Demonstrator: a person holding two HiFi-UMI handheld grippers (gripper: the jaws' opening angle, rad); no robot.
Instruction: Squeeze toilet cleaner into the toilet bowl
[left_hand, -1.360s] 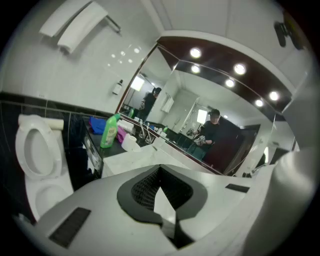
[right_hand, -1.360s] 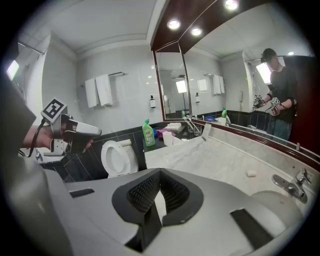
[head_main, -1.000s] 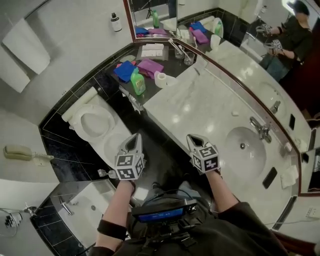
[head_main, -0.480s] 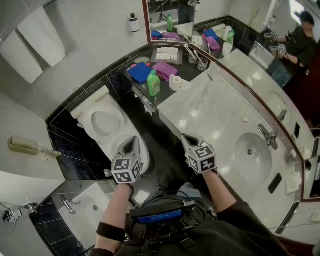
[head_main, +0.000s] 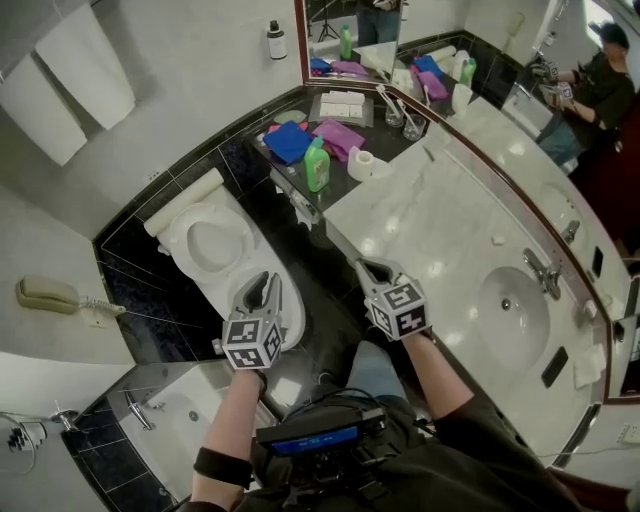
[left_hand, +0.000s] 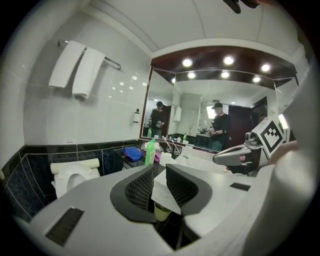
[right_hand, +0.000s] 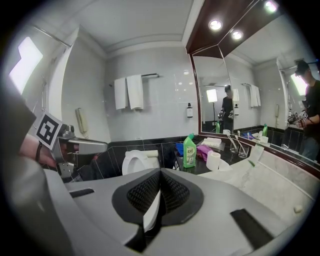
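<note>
In the head view, the left gripper hangs over the front of the toilet with its fingers parted by a narrow gap. They have just been opening, and nothing sits between them. The right gripper is level with it, at 3 o'clock from the left one, with its fingers pressed together and empty. The green cleaner bottle stands upright on the dark shelf at 12 o'clock, well apart from both grippers. A blue cloth lies at its 10 o'clock and a paper roll at its 3 o'clock.

In the left gripper view, the left gripper shows a slim slot between its ribbed pads, and only the counter corner shows through it. The bottle is at 12 o'clock beyond them and the toilet at 9 o'clock.

In the right gripper view, the right gripper has its pads shut tight on nothing. The bottle stands at 1 o'clock and the toilet at 11 o'clock, its lid raised.

The reach for the bottle is probably the next step. A gap this narrow would likely butt against the bottle's body and tip it onto the cloth or roll. Closed fingers would only shove it. I cannot tell whether the cap is on. Squeezing too early on the way across could drip cleaner on the floor.
</note>
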